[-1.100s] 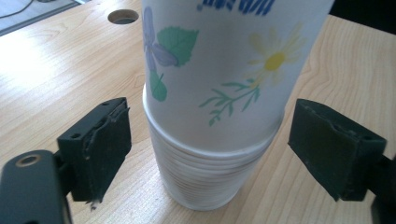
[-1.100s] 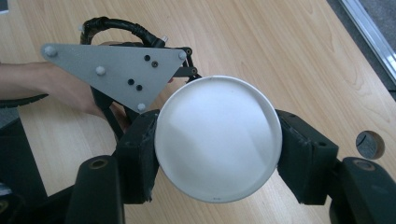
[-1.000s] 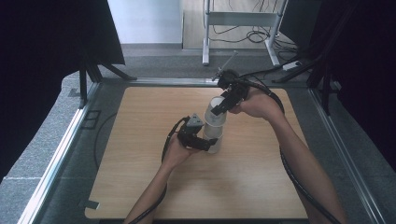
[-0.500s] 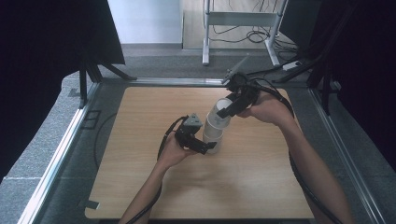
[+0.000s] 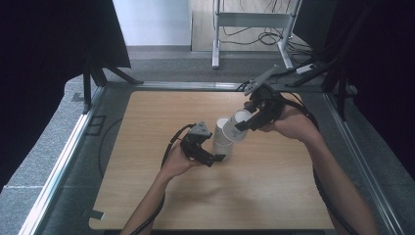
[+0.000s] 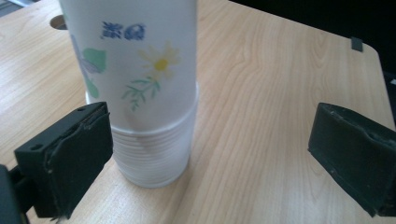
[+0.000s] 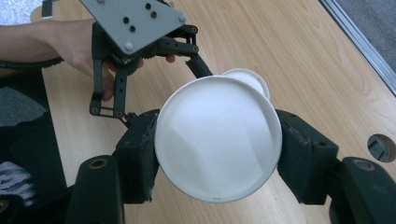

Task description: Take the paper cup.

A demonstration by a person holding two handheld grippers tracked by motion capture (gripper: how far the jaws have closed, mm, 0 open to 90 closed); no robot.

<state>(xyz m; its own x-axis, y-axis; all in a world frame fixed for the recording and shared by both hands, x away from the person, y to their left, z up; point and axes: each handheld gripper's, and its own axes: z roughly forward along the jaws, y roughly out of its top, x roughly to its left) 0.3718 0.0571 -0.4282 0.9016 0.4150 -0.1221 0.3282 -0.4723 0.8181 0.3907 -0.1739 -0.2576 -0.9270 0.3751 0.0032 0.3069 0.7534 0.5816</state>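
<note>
Between the pads (image 7: pixel 140 154) of the right gripper (image 7: pixel 217 151), a white paper cup (image 7: pixel 217 140) is clamped by its sides, its open mouth turned toward that gripper's camera; the inside is plain white and nothing shows in it. From above, this cup (image 5: pixel 238 122) is tilted and raised off the cup stack (image 5: pixel 222 139), with its lower end at the stack's top; whether the two touch cannot be told. The right gripper (image 5: pixel 243 126) is above and to the right of the stack.

Beside the stack's base, the left gripper (image 6: pixel 205 154) stands with its jaws spread wide, having just been opening. The stack (image 6: pixel 140 93) is between them, close against the left pad (image 6: pixel 77 158) and well apart from the right one; the pads do not press on it. In the high view this gripper (image 5: pixel 215 159) is at the stack's lower left.

The stack is upright on the wooden table (image 5: pixel 147 186), near its middle. Many nested rims show as tight ridges at its foot. The outer cup bears a printed pattern: a yellow-centred daisy with green stems, a green leaf shape, and a small blue mark near the top, too blurred to read.

Behind the held cup in the right gripper view, the stack's rim (image 7: pixel 247 79) shows just beside the left gripper (image 7: pixel 140 42) and the hand (image 7: pixel 79 42) holding it.
</note>
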